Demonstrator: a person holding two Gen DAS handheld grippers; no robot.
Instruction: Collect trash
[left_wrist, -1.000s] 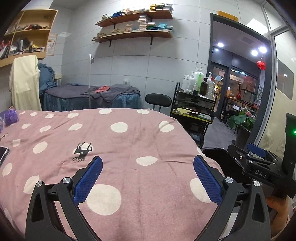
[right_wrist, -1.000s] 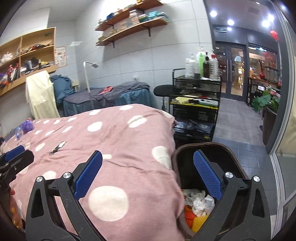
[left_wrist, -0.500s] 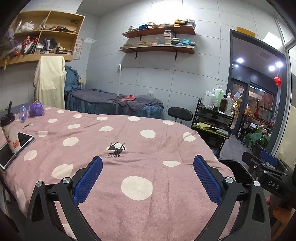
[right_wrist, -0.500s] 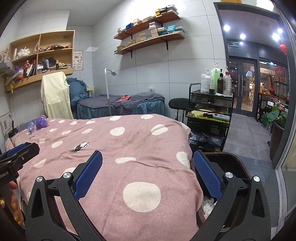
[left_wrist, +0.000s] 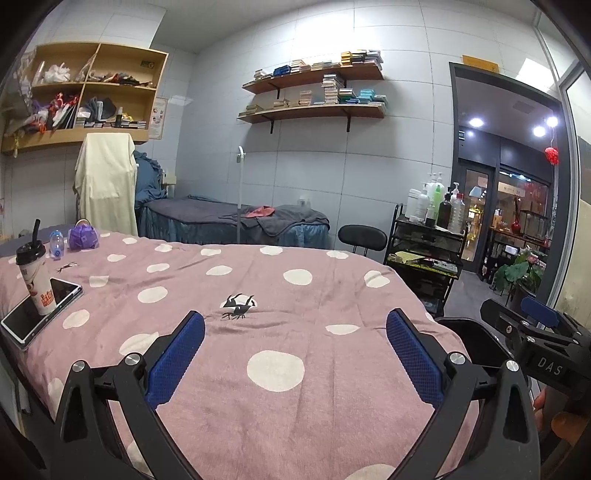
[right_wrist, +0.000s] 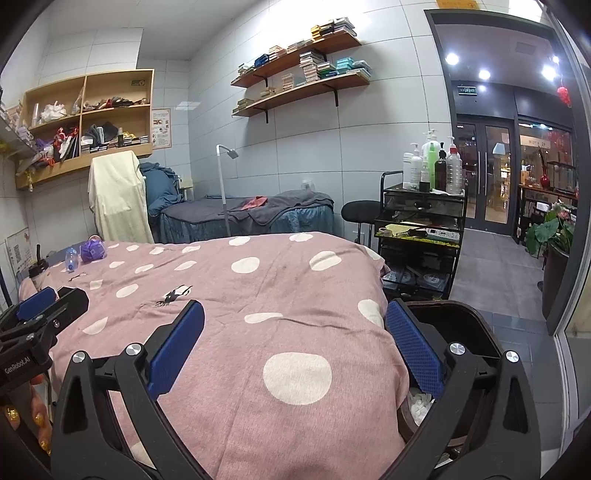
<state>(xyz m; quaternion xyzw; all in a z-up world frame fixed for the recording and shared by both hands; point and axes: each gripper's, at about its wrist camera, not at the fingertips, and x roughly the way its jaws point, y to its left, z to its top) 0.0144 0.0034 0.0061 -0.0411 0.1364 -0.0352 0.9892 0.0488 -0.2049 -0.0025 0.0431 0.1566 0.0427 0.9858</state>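
Two grippers hang empty over the near edge of the bed: the left gripper (left_wrist: 295, 354) has its jaws spread wide with nothing between the blue pads, and the right gripper (right_wrist: 293, 350) is spread the same way, nothing pinched. What looks like the trash sits far off at the bed's left end on the pink polka-dot cover (left_wrist: 280, 398): a tall drink cup (left_wrist: 35, 278) with a dark lid and straw, standing upright on a phone or tablet (left_wrist: 26, 317), then a small clear bottle (left_wrist: 56, 244) with a blue label, and just beside it a crumpled purple bundle (left_wrist: 83, 238). The destination, a dark trash bin (right_wrist: 476, 332), stands on the floor at the bed's right corner, pale crumpled scraps showing inside. My read: the cup is light but tippy, maybe with liquid left, so take it around the mid-body, gently, because thin walls crush, and lift straight up off that glossy screen. The bottle should be light and slick; pinch across the waist. The purple bundle looks soft and will squash, so any grip works. Writing now: the right gripper's body reads "DAS" in the left view, the left gripper's reads "GenRobot.AI" in the right view. The cup carries red print, too small to read. A green exit sign glows above the doors, its characters illegible.
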